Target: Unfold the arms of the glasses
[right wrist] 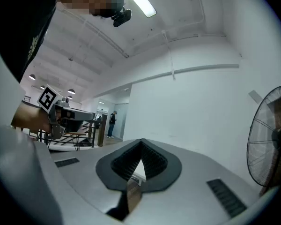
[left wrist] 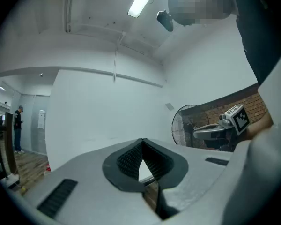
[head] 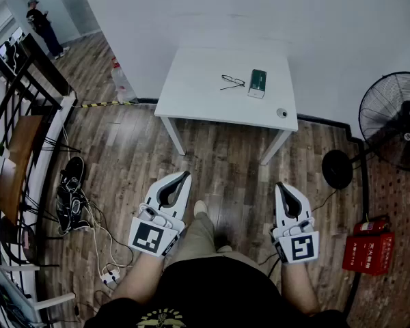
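1. The glasses (head: 233, 82) are lying on the white table (head: 191, 101), towards its far half. They are sitting just left of a green box (head: 257, 83). A small round object (head: 281, 113) is sitting near the table's near right corner, apart from them.
2. Their long axis is running roughly left to right, slightly tilted. Whether the arms are folded is too small to tell.
3. The left gripper (head: 181, 182) is being held low at the person's waist, pointing towards the table. Its own view is showing the jaws meeting at the tips with nothing between them.
4. The right gripper (head: 285, 190) is being held likewise on the right, jaws fully closed and empty.
5. Judgement: the glasses are lying well ahead of both tools and about midway between them, so neither is nearer. Both grippers are needing to travel forward over the floor to the table and open before any hold is possible.
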Available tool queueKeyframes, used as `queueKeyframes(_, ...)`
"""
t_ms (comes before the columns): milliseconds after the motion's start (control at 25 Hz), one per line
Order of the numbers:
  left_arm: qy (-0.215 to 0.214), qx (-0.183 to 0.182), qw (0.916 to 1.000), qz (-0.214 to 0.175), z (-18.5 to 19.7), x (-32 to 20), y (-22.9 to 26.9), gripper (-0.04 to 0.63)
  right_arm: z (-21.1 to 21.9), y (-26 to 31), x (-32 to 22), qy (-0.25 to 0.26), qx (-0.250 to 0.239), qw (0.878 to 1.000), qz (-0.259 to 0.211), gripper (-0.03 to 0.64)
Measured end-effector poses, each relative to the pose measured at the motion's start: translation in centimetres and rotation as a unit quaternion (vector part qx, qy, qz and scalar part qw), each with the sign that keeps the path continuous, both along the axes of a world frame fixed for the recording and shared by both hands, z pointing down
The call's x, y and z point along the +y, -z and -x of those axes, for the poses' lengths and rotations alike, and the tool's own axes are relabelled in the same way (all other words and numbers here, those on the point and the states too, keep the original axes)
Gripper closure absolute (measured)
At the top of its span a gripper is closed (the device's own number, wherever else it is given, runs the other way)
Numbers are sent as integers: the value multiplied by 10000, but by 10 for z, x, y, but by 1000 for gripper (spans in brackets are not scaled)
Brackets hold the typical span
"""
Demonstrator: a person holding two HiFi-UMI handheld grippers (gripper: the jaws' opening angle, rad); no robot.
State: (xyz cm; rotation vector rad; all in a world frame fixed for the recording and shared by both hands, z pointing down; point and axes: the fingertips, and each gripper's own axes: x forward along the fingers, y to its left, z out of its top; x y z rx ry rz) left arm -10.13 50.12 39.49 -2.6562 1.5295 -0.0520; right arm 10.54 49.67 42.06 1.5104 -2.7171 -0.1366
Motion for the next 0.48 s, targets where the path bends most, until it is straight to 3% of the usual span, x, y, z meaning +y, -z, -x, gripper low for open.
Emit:
queueKeyframes(280,29,-123,9997,-217,11,-37,7,589,12,12,-32,198,-289,9992,-195,617)
queueKeyframes(480,-17,117,9994,-334,11,-66,5,589,15,-2,-58,60,-106,9999,18,617)
